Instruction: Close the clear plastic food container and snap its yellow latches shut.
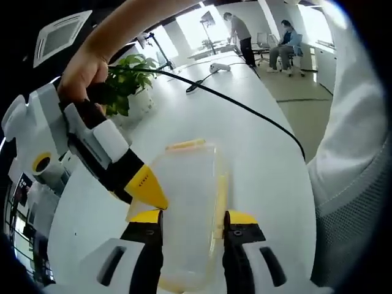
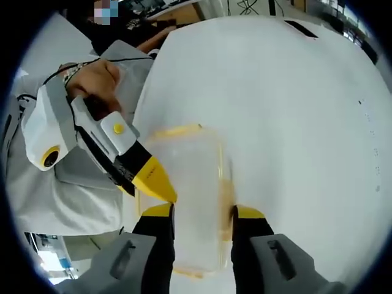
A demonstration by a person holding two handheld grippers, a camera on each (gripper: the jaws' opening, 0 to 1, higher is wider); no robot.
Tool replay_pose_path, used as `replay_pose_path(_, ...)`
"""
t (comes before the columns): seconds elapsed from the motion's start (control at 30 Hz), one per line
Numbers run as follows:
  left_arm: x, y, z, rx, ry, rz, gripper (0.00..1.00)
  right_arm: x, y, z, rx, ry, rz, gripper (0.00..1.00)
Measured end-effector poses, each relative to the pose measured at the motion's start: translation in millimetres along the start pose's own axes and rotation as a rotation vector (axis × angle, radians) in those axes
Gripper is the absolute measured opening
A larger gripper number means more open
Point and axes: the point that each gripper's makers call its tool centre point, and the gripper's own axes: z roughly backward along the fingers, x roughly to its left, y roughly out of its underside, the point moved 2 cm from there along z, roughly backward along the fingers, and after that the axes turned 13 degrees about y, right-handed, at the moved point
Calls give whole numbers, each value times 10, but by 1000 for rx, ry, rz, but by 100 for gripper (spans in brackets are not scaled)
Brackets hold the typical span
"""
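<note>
Step in hand: judged to be the closing and latching stage. Both claws are applied to the clear container (image 1: 187, 214) from opposite ends, and the lid appears to be seated on the body.
Container location: on the white table (image 1: 269, 177), lying between the jaws of each claw.
Left claw (image 1: 193, 223): jaws set astride the container's width, resting against or just beside its two long sides. Whether they press on it cannot be told.
Right claw (image 2: 202, 217): same arrangement in the right gripper view, jaws astride the container (image 2: 187, 202) at the opposite end. Grip pressure cannot be told.
Opposing claw: in each view the other claw's yellow tip sits at the container's left edge, touching or just beside it.
Yellow latches: a yellow strip (image 1: 185, 145) shows at the far end, and another (image 1: 221, 205) runs along the right long side. Whether any latch is snapped down cannot be told, as the edges are blurred.
Container contents: nothing can be seen inside, and the walls read clear through to the table.
Next move: judged to require holding the body steady with one claw while the other presses a latch flap down over the rim until it seats, then repeating for each remaining side.
Risk: the light container may slide on the smooth table under sideways force.
Surroundings: potted plant (image 1: 128, 82) and black cable (image 1: 245, 107), well apart from the work.
</note>
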Motion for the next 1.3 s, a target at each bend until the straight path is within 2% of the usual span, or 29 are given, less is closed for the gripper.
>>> replay_pose_path(0.5,1,0,-36,6,1,-20,31,-3,-37,-20,47,-36,73,26)
replay_pose_path(0.87,-22,3,-25,6,-9,-18,33,11,18,20,42,-50,43,30)
replay_pose_path(1.1,-25,-4,1,-5,6,-36,34,56,41,66,-5,-1,46,32)
replay_pose_path(1.17,-41,-27,25,-43,38,30,32,22,40,84,-15,23,39,31)
replay_pose_path(1.2,-64,-44,44,-59,65,47,31,-8,40,102,-34,64,48,31)
replay_pose_path(1.23,-48,-70,79,-82,78,98,34,-15,48,124,-46,83,50,32)
replay_pose_path(1.3,54,-85,165,-94,52,102,46,11,81,215,-63,99,37,39)
